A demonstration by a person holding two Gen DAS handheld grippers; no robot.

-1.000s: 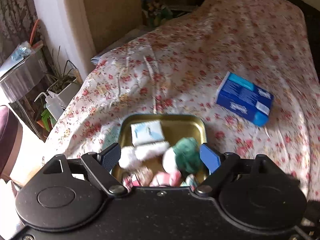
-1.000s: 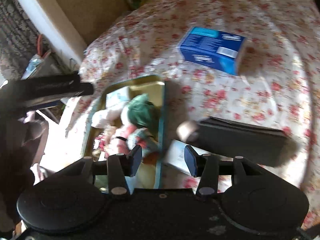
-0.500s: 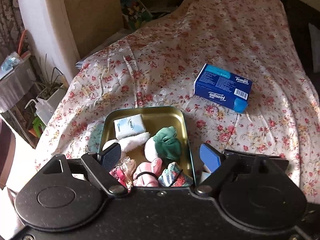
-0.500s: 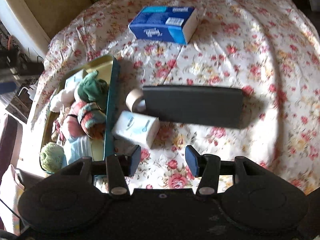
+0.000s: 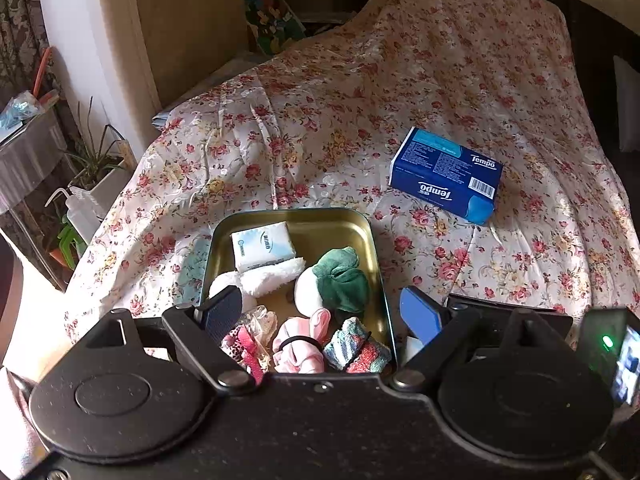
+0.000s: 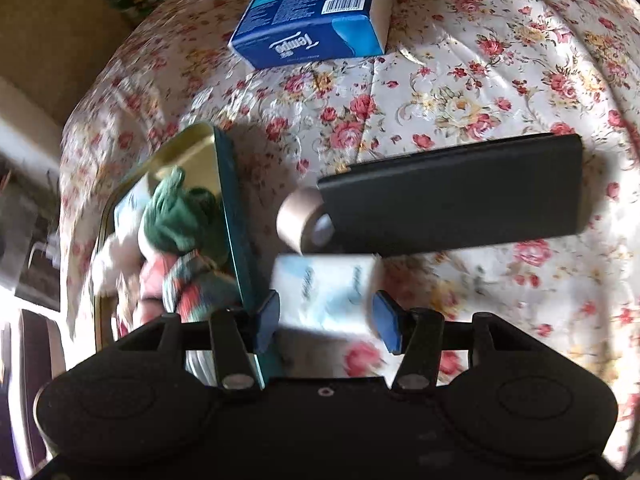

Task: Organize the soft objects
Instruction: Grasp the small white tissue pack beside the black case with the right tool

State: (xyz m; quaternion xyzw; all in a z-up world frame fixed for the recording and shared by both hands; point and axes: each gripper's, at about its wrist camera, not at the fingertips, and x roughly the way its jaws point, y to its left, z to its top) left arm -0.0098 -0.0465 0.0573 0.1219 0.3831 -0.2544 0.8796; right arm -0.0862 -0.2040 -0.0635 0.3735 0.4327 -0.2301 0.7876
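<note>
A gold metal tin lies on the floral bedspread and holds a small tissue pack, a white fluffy cloth, a green-and-white sock ball, pink items and a striped sock. My left gripper is open above the tin's near end, holding nothing. My right gripper is open, its fingers on either side of a white tissue pack that lies just right of the tin; contact is unclear.
A blue Tempo tissue box lies farther back on the bed, also in the right wrist view. A flat black case with a tape roll lies beside the tin. Plants and a spray bottle stand left of the bed.
My right gripper has moved down and forward until its fingers straddle the white tissue pack. My left gripper has backed off slightly, showing more of the tin.
</note>
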